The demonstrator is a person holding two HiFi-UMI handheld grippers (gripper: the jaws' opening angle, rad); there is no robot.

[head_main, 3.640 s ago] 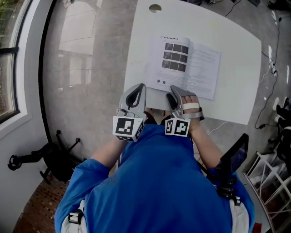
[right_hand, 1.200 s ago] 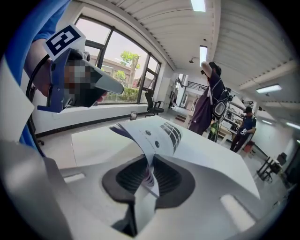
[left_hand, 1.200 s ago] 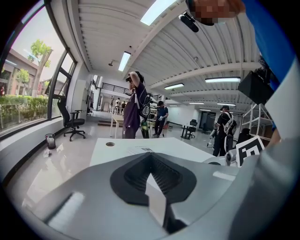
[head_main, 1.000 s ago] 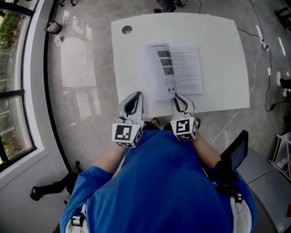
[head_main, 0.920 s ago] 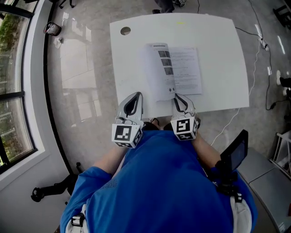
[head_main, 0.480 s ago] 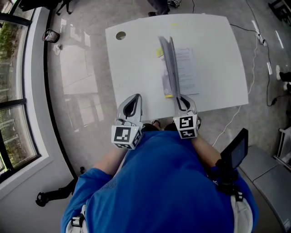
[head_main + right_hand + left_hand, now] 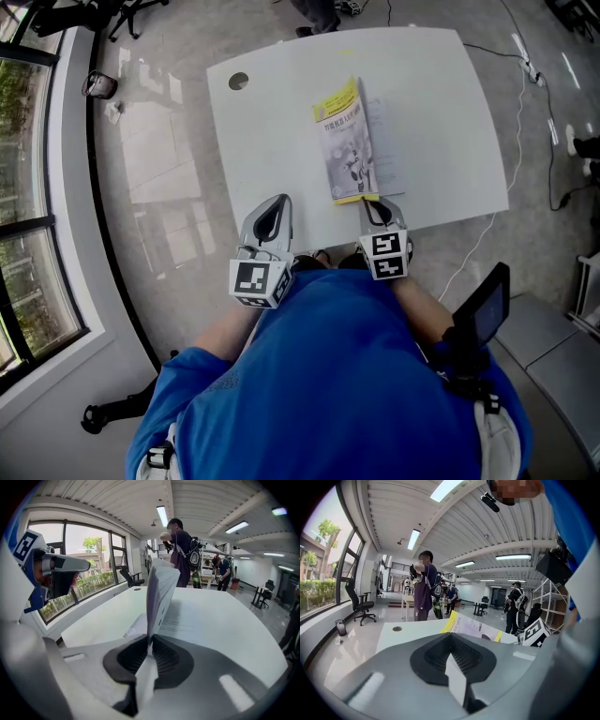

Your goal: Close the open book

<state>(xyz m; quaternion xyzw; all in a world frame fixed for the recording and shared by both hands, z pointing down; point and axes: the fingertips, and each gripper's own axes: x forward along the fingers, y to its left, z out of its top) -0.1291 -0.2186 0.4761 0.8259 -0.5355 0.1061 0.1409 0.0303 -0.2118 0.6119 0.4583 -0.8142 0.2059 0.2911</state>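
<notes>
The book [image 7: 349,150] lies in the upper middle of the head view, on the white worktop [image 7: 272,131], with its spine running away from the person. It is only partly closed. Its left half, with the yellow-edged cover [image 7: 339,103] outward, is raised and leans over the printed right-hand page [image 7: 385,141], which lies flat. In the right gripper view these lifted leaves [image 7: 161,592] stand nearly upright at frame centre, and the flat page spreads to their right.

The right gripper [image 7: 371,202] meets the book at its near bottom edge. Its fingers [image 7: 132,657] are pinched on the lower edge of the raised leaves, which rise straight out from between them.

The left gripper [image 7: 276,201] sits at the worktop's near edge, left of the book and clear of it. Its fingers [image 7: 436,654] are closed together on nothing. Its view shows the tilted cover [image 7: 469,624] beyond them and the right gripper's marker cube [image 7: 535,632] at the right.

A round cable hole [image 7: 238,82] marks the worktop's upper left corner. People [image 7: 423,585] stand in the room behind.
</notes>
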